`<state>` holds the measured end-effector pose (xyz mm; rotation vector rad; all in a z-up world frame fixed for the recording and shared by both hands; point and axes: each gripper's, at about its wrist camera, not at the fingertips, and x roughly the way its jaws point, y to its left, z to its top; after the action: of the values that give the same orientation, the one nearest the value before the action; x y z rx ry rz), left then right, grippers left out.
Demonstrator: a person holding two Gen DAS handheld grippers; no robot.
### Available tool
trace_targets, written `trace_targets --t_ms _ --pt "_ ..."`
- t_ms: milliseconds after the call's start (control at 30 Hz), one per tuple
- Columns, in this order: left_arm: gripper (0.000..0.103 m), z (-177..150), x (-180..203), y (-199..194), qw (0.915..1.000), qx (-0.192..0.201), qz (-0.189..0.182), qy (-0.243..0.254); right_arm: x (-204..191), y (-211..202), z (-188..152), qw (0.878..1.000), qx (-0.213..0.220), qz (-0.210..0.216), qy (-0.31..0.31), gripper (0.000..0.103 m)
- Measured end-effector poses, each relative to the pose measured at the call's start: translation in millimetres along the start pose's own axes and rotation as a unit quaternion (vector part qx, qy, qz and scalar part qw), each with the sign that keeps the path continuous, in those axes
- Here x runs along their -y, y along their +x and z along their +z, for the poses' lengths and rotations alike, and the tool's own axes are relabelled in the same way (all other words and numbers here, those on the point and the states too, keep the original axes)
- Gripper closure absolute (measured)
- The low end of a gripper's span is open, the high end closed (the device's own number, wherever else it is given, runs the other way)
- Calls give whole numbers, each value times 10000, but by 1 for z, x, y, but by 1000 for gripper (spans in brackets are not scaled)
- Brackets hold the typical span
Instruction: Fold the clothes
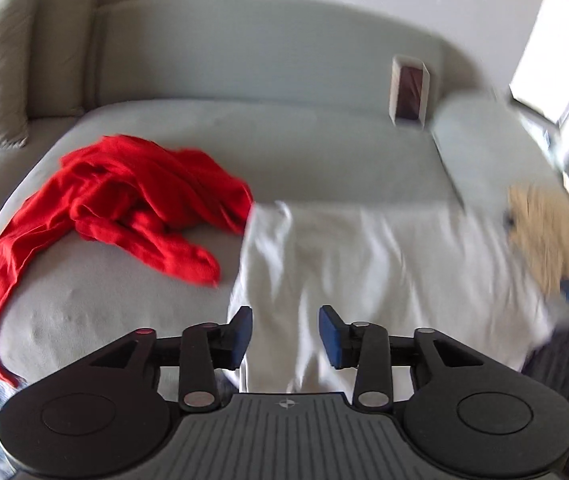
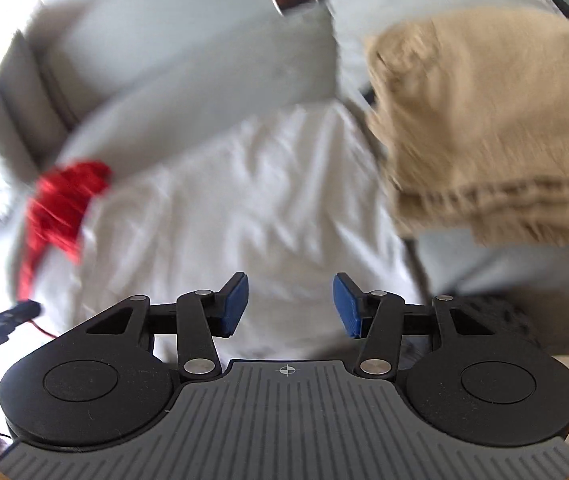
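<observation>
The wrinkled white cloth garment (image 1: pixel 364 264) is lying spread across the pale grey sofa seat (image 1: pixel 244 148), its long axis running left to right through the frame's middle, directly ahead of both grippers. The left gripper (image 1: pixel 285 338) and right gripper (image 2: pixel 290 306) are each standing released above its near edge, jaws parted and apparently gripping nothing, though blur is obscuring contact. The crumpled red garment (image 1: pixel 124 200) is waiting at left.

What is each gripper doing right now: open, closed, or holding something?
Left gripper: open, holding nothing, above the white garment.
Right gripper: open, holding nothing, above the same garment.
</observation>
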<state>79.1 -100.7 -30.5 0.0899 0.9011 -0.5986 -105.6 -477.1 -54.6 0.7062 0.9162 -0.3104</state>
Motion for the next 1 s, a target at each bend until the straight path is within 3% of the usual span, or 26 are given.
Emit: trace_targets --t_ms 133,333,567,767,867,1000 --pt "60 37 -9 13 9981 -15 -75 -615 -24 -16 38 9976 562 401 47 50" --pt "59 61 -12 57 9985 -200 98 -495 -34 15 79 9972 486 430 364 50" --pt "58 70 -33 137 9954 -541 428 -665 -2 82 116 9985 283 -42 469 49" --pt "62 75 -43 174 9927 -675 -37 -1000 43 134 145 9930 22 -211 1161 50" --pt "67 77 -39 190 9919 -911 34 -883 48 156 157 9933 -30 -516 1037 56" --pt "71 79 -35 205 9910 -1062 -19 -813 38 186 165 9914 -464 -1064 611 62"
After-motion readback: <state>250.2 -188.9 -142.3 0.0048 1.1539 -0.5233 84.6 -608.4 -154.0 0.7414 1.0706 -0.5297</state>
